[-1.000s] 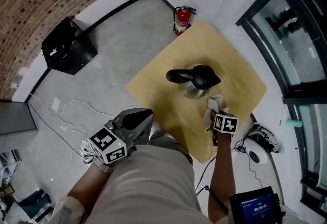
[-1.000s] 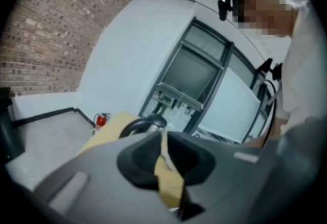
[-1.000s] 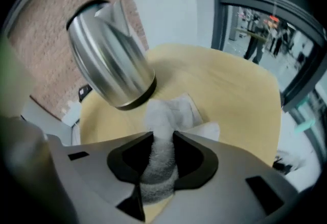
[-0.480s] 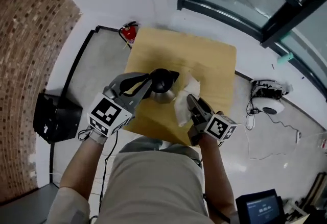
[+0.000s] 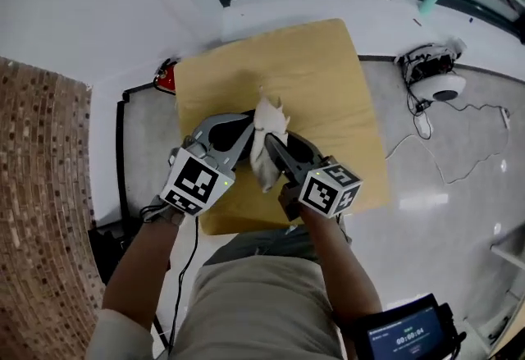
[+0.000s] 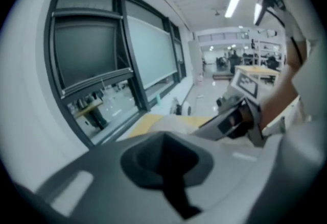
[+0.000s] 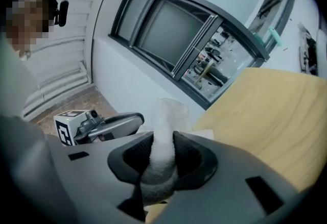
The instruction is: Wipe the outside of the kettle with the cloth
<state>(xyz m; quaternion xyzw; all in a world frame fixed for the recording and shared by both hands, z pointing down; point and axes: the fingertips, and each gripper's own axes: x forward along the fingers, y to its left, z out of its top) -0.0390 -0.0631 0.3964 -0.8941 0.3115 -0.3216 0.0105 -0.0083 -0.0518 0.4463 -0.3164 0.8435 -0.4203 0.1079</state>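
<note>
White cloth (image 5: 267, 125) is pinched in our right hand-held gripper (image 5: 277, 149) above the surface (image 5: 328, 79); our left hand-held gripper (image 5: 244, 127) is pressed together, empty. Next we probably bring the cloth onto the kettle, hidden now.

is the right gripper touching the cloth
Touching. The right gripper view shows the cloth pinched between the jaws of the right gripper, both pressing on it.

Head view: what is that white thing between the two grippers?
A white cloth, clamped by the right gripper, with the left gripper just beside it; the right gripper view shows the clamp too.
</note>
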